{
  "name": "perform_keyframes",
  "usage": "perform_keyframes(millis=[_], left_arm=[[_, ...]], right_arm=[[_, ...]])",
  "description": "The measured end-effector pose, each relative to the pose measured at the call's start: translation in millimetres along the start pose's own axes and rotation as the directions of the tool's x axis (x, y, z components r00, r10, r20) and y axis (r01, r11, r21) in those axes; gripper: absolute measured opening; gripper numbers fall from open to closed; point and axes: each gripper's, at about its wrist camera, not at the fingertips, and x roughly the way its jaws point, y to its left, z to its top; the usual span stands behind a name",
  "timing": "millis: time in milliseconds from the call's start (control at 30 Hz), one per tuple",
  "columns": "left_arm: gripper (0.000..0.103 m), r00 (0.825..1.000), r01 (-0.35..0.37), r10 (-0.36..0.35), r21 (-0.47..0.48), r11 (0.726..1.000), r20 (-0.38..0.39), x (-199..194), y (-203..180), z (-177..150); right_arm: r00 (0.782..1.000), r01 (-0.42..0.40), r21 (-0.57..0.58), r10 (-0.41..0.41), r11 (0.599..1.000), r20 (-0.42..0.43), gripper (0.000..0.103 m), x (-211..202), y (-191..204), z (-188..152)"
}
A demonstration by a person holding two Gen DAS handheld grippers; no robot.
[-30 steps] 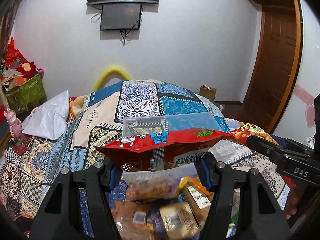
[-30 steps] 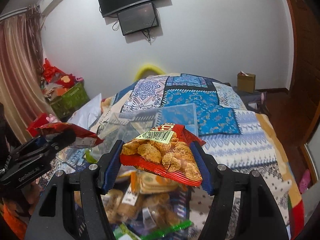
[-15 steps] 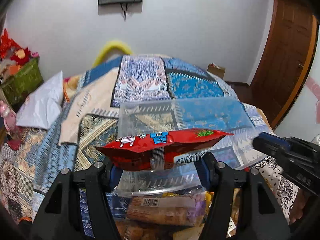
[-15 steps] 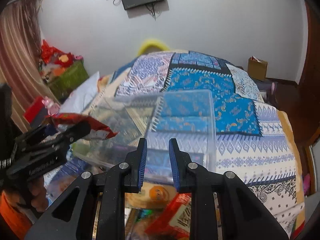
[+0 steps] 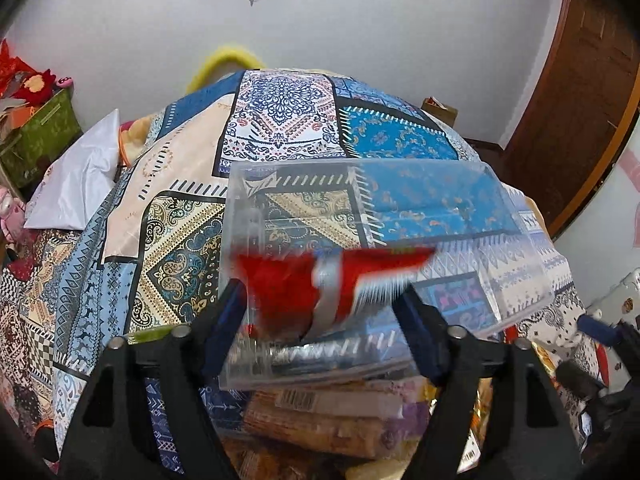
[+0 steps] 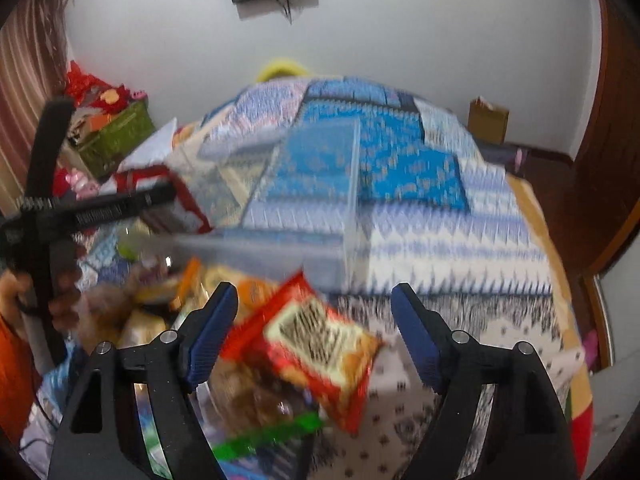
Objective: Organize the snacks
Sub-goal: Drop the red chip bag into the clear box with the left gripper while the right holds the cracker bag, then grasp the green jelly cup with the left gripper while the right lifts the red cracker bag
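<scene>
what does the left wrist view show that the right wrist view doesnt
Only the left wrist view: the left gripper, jaws just opened, with a blurred red snack bag between them over the clear bin; no pad is pressed on it.

Only the right wrist view: the right gripper, jaws just opened, above a red and orange snack pack lying on the snack pile, and a hand on the other tool.

Both: the clear bin, patterned bedspread, green box.

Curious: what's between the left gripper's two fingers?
A blurred red snack packet, in front of the clear box, in the left wrist view. The left gripper has just been opening its jaws.
</scene>
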Motion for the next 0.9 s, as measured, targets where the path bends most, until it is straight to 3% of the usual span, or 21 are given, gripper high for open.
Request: perform_keyframes(millis=[133,267,467,567,733,833,900], left_arm=[[0.084,0.999,-0.001,-0.001,0.052,0.999,0.048,-23,-5,-5],[0.090,0.994,-0.021,0.012,0.074,0.997,0.112,-52,0,-8],[0.094,0.983,-0.085,0.076,0.044,0.995,0.168,-81,37,-13],[0.094,0.982,-0.123,0.121,0.004,0.992,0.147,-78,64,-18],[0.094,0.985,-0.153,0.157,-0.069,0.986,0.069,-58,107,-31],[0.094,0.985,-0.169,0.172,-0.089,0.982,0.018,-39,125,-39],[0.094,0.987,-0.159,0.159,-0.102,0.982,-0.011,-27,131,-42]], right_arm=[[0.999,-0.006,-0.007,0.006,1.000,-0.048,0.077,4,1,-14],[0.998,-0.010,-0.001,0.009,1.000,-0.057,0.084,8,2,-21],[0.996,-0.041,0.043,0.044,0.998,-0.080,0.091,16,-5,-21],[0.994,-0.040,0.062,0.046,0.997,-0.096,0.097,26,-7,-20],[0.994,-0.034,0.053,0.040,0.998,-0.102,0.097,35,-3,-21],[0.995,-0.021,0.031,0.024,0.999,-0.093,0.094,35,0,-22],[0.996,-0.013,0.019,0.015,1.000,-0.088,0.084,34,1,-22]])
